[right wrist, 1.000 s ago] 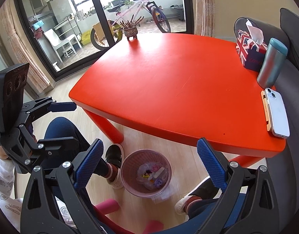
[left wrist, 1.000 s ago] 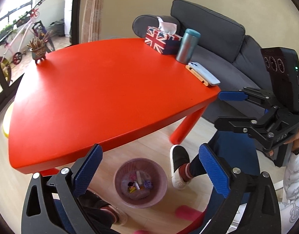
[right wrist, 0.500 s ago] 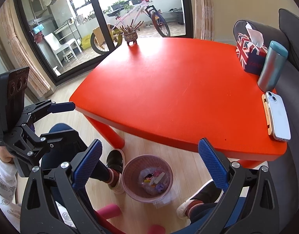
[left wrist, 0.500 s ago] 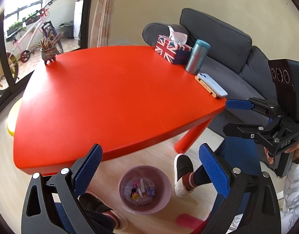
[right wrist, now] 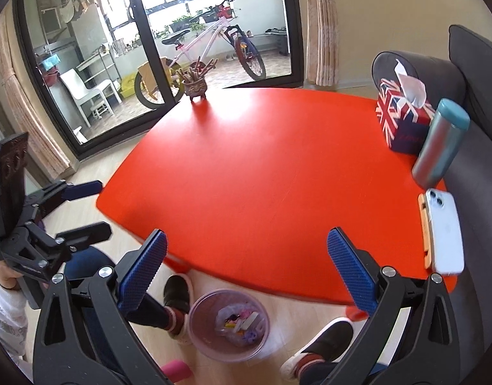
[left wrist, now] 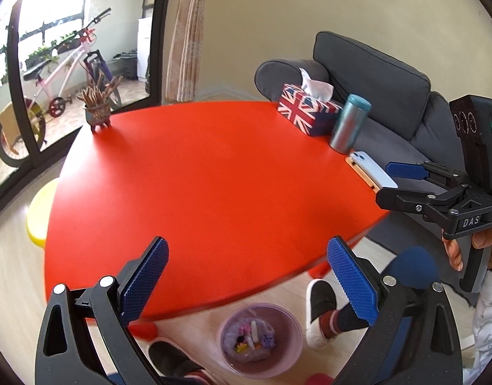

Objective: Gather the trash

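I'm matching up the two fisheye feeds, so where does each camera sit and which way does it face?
Left wrist: on the left gripper, facing the red table; right gripper, hand and feet show.
Right wrist: on the right gripper, facing the table and balcony door; left gripper shows.
Shared: table, tissue box, phone, trash bin.

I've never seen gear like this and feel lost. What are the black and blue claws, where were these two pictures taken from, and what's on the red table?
They are two handheld grippers, one in each of a person's hands, each carrying a wide-angle camera that looks along its fingers. One picture comes from the left gripper, the other from the right gripper. Both are open and hold nothing. On the red table stand a flag-patterned tissue box, a teal tumbler, a phone and a small pot of sticks. A pink bin with rubbish sits on the floor.
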`<state>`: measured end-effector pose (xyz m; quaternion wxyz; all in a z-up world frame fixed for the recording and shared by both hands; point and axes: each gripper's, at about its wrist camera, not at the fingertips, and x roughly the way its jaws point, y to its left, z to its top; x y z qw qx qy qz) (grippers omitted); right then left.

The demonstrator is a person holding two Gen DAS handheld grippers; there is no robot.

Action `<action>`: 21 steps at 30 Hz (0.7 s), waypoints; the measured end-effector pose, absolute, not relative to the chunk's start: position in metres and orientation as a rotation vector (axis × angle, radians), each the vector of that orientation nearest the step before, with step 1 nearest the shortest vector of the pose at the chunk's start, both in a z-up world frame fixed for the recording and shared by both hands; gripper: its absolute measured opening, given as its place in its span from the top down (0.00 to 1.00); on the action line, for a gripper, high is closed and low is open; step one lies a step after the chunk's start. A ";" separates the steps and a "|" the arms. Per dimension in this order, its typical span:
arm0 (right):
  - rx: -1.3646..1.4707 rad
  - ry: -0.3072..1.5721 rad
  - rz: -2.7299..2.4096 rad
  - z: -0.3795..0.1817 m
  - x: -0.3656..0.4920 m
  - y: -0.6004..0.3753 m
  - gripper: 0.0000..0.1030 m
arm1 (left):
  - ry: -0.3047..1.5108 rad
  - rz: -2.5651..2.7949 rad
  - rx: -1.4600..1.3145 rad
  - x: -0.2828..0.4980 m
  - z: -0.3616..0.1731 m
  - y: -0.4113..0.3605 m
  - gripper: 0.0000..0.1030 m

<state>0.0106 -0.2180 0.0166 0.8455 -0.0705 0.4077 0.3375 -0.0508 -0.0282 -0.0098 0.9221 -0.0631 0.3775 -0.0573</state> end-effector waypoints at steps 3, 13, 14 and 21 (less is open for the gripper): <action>-0.164 0.858 0.699 0.017 0.021 -0.213 0.05 | 0.767 -0.099 -0.120 -0.041 -0.004 -0.022 0.07; -0.174 0.834 0.691 0.028 0.050 -0.201 0.05 | 0.746 -0.056 -0.104 -0.011 0.005 -0.005 0.07; -0.173 0.834 0.696 0.028 0.053 -0.200 0.05 | 0.752 -0.067 -0.110 -0.007 0.004 -0.003 0.06; -0.175 0.845 0.698 0.023 0.064 -0.194 0.05 | 0.799 -0.074 -0.148 0.009 -0.005 0.006 0.06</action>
